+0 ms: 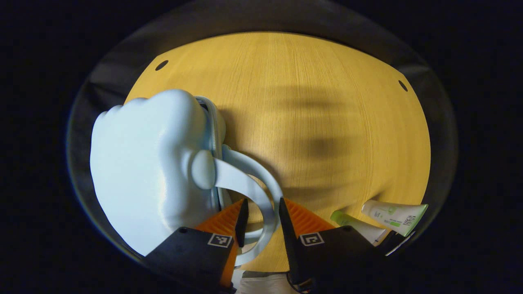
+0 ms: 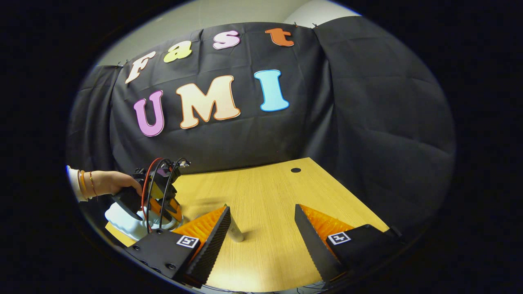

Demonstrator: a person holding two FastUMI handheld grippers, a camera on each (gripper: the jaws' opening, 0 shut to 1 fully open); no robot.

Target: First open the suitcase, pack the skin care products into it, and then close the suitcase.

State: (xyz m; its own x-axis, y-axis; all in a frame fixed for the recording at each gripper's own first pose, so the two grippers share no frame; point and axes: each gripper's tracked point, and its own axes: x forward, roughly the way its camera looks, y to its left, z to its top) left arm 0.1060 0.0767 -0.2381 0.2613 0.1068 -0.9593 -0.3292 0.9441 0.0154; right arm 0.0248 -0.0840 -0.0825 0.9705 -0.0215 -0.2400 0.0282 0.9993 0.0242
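I have the left claw (image 1: 260,218) open with its fingers either side of the suitcase (image 1: 151,171) handle (image 1: 261,196), ready to grip and lift it open. Two tubes (image 1: 392,216) lie just to its right. My right claw (image 2: 261,228) waits open, holding nothing.

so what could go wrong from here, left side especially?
1. The left gripper straddles the suitcase handle with jaws open; closing off-centre, it could slip off the thin loop.
2. Pulling the handle may drag the closed suitcase rather than open it.
3. The tubes lie near the table edge; a sweep could knock them off.
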